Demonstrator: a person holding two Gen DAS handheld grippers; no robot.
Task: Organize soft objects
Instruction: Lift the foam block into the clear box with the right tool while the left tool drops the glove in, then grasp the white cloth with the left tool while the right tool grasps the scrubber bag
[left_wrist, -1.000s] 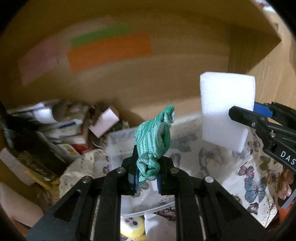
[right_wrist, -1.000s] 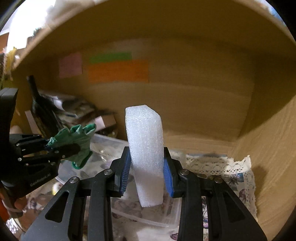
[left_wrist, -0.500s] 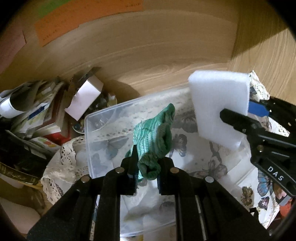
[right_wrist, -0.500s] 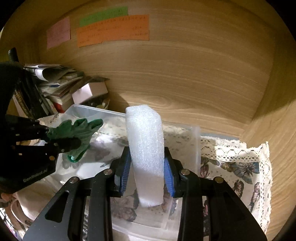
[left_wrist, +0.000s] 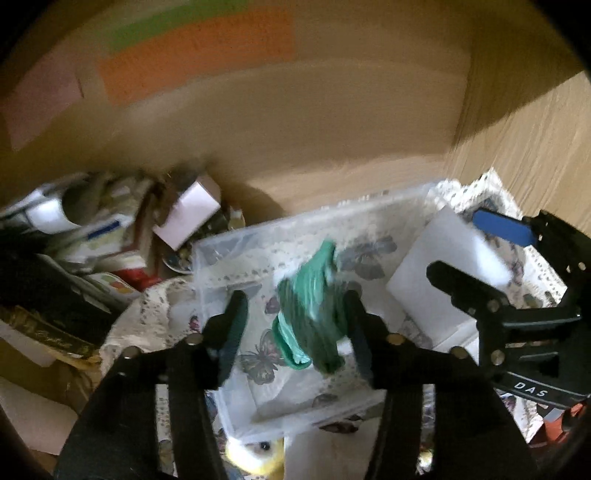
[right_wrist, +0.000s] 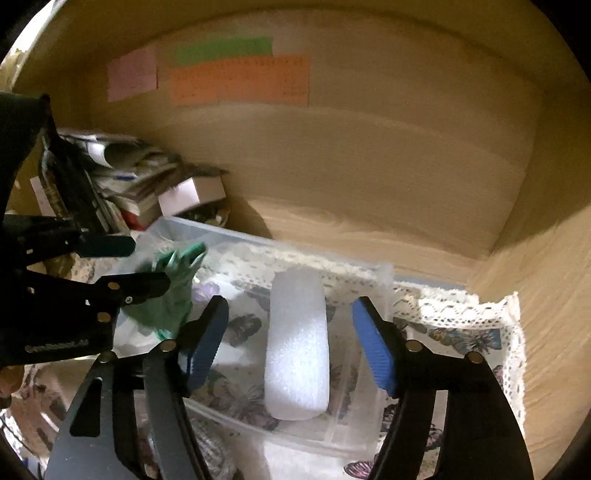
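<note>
A crumpled green knitted cloth (left_wrist: 310, 314) and a white rectangular foam block (right_wrist: 297, 343) are seen inside the clear plastic bin (right_wrist: 384, 273), cloth at the left, block at the right. The left gripper (left_wrist: 293, 325) and right gripper (right_wrist: 290, 336) are both spread wide, nothing pinched, though the cloth seems to brush one left finger. Both are best withdrawn straight up and back, so neither soft piece is snagged or dragged over the rim.

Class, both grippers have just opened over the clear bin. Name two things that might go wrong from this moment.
1. The green cloth lies against the open left gripper's right finger, so it may snag and be dragged out of the clear bin on withdrawal.
2. The white foam block sits between the open right gripper's blue pads; a skewed retreat might knock it.
</note>
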